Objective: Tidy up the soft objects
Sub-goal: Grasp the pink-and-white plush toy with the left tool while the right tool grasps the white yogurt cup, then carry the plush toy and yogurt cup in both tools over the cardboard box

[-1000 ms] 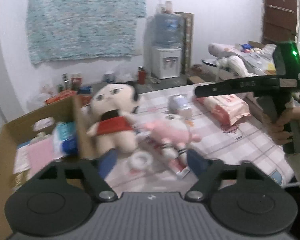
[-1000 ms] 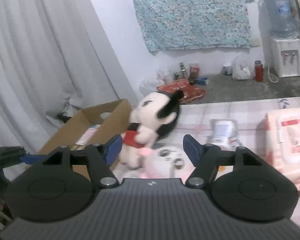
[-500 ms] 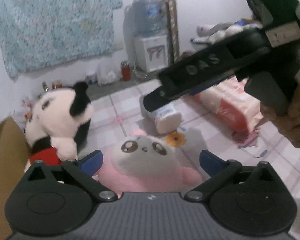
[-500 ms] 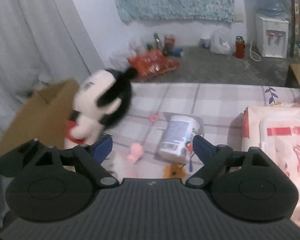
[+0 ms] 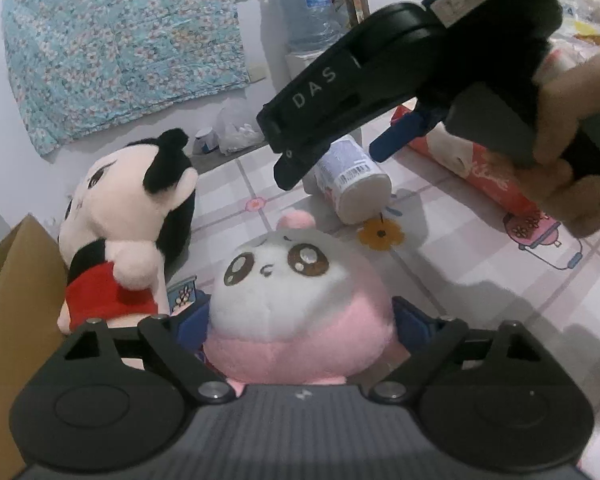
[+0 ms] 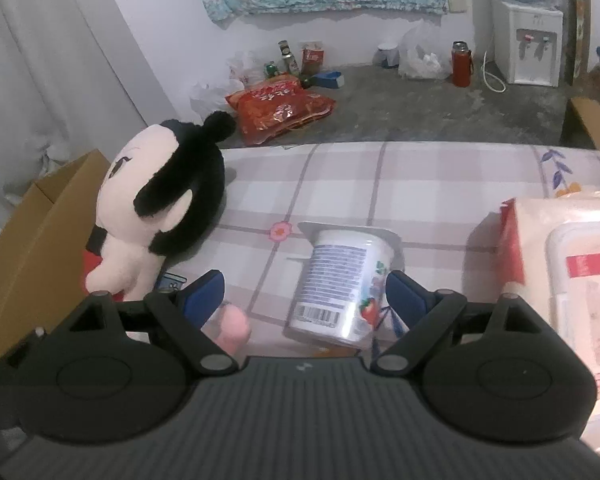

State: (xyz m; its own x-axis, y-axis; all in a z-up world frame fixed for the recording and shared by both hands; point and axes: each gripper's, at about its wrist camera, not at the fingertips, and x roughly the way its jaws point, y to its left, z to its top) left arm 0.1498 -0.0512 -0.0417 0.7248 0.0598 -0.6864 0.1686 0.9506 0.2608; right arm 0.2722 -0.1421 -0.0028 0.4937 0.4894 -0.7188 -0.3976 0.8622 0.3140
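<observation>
Left gripper (image 5: pixel 300 320) closing around pink plush (image 5: pixel 296 312); contact unclear

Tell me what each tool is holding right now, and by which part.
Nothing is held. The left tool stands open around the pink plush; the right tool stands open around the yogurt cup.

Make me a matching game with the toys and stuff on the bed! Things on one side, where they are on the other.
Things:
1. pink toy
2. black-haired doll
3. cup
4. cardboard box

Places:
A. lying on its side
B. between the left gripper's fingers
C. behind the doll, at the bed's edge
D. sitting up against the box

Pairs: 1-B, 2-D, 3-A, 4-C
</observation>
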